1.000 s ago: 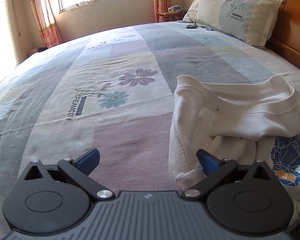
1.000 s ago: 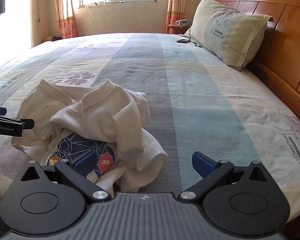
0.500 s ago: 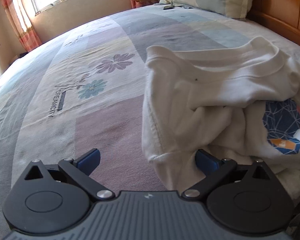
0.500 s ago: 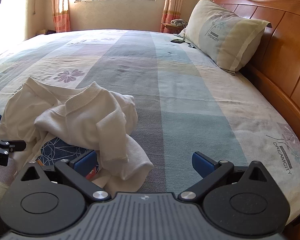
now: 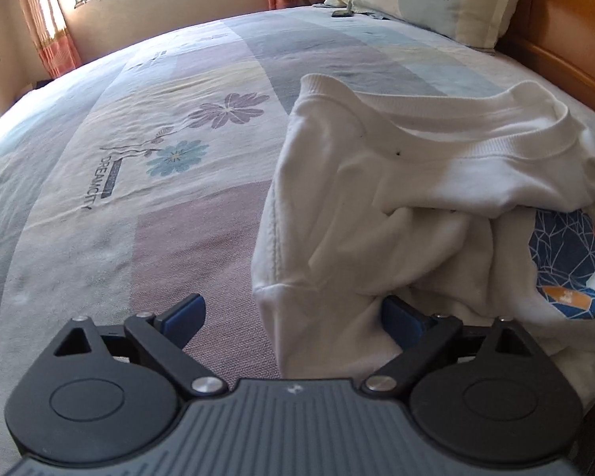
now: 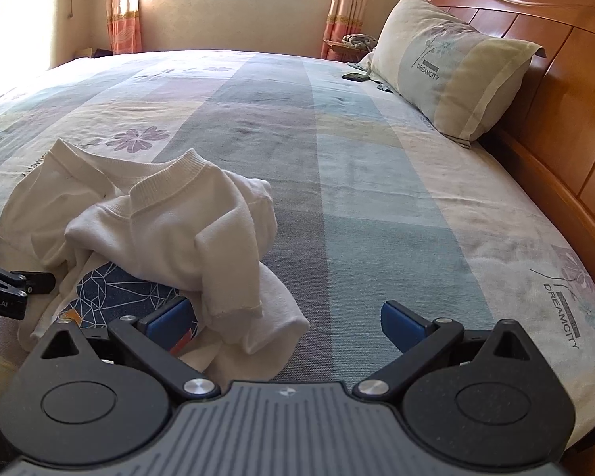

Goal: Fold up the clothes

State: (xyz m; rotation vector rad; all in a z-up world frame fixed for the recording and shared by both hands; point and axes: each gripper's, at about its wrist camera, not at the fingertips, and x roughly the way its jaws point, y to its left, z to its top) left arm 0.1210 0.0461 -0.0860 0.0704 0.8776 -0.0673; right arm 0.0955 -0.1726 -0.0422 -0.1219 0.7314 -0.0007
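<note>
A crumpled white T-shirt [image 5: 416, 182] with a blue geometric print [image 5: 559, 254] lies bunched near the bed's front edge. My left gripper [image 5: 293, 315] straddles its lower left hem corner. The jaws are closing, with the cloth between them against the right pad; the left pad is still clear of it. In the right wrist view the same shirt [image 6: 170, 222] lies front left. My right gripper [image 6: 287, 321] stands open, a folded sleeve end [image 6: 258, 317] lying between its fingers without being pressed. One of the left gripper's fingers [image 6: 31, 277] shows at the shirt's left side.
The bed [image 6: 377, 182] has a patchwork floral sheet. A pillow [image 6: 448, 71] leans on the wooden headboard [image 6: 555, 79] at the right. A dark phone [image 6: 355, 76] lies near the pillow. Window and curtains stand at the far end.
My left gripper has come closer to the shirt's left hem corner and its jaws have narrowed a little around it. The right gripper has barely shifted and stays open.
</note>
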